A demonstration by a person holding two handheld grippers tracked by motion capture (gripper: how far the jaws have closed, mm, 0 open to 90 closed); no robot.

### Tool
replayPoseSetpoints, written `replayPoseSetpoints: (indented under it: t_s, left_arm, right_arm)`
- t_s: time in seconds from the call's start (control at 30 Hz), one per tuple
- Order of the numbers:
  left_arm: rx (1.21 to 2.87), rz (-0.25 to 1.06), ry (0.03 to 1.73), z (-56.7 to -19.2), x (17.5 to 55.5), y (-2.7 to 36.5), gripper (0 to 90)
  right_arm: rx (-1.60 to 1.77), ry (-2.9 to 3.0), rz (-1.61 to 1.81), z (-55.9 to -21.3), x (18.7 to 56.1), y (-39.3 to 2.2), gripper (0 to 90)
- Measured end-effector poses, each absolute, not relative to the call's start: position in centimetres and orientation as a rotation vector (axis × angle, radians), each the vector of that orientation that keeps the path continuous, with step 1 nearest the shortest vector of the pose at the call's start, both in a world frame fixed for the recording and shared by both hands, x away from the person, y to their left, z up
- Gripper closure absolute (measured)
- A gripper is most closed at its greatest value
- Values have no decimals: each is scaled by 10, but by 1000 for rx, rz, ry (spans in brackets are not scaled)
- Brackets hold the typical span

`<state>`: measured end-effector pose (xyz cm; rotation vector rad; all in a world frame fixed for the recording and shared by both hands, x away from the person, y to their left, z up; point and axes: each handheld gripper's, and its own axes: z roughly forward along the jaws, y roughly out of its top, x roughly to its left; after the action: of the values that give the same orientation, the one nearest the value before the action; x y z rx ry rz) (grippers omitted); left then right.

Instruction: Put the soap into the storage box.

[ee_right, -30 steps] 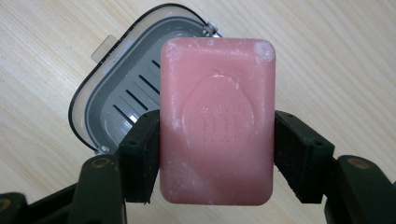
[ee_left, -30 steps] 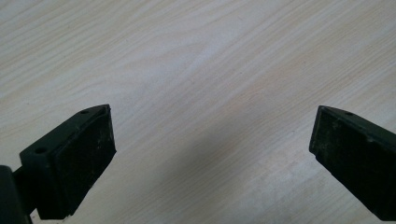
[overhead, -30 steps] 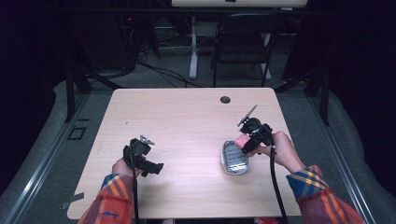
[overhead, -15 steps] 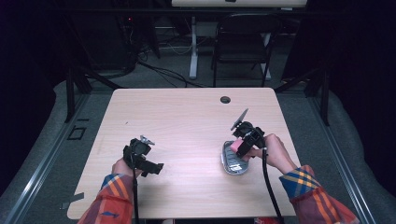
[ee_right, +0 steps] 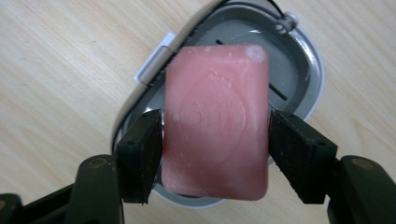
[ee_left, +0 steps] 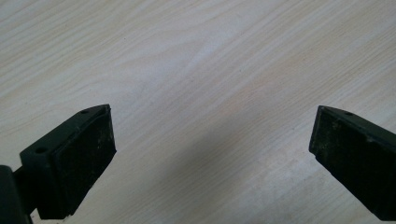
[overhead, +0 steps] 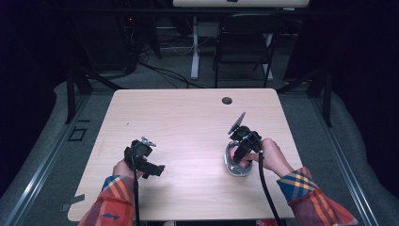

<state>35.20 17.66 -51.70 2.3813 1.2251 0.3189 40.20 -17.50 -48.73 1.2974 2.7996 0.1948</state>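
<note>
Left gripper (overhead: 149, 164) rests on the near-left part of the table (overhead: 188, 113), jaws spread wide with bare wood between them; nothing held. It has not shifted over the last second.

Right gripper (ee_right: 215, 140) has sunk toward the soap dish (overhead: 234, 162) at near right since a second ago, carrying a pink soap bar (ee_right: 217, 126). The pads sit against the bar's two long sides; the jaws have just eased open a little, yet the bar remains between them. It hangs directly over the dish's grey, slotted tray. Judgement: placement is close, release comes next.

Hard to make out: whether the bar's underside already touches the tray. The embossed lettering on the soap is blurred. In the high view the hand and gripper cover most of the dish.
</note>
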Motion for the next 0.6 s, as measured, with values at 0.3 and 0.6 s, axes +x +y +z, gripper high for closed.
replayPoseSetpoints:
  t_s: [0.3,0.6]
  left_arm:
    - [2386,318,1224,-517,352,176,1]
    - [2388,316,1223,-517,352,176,2]
  right_arm:
    - [1295,2871,297,-476,397,-183,464]
    - [1190,2820,415,-458,390,-191,451]
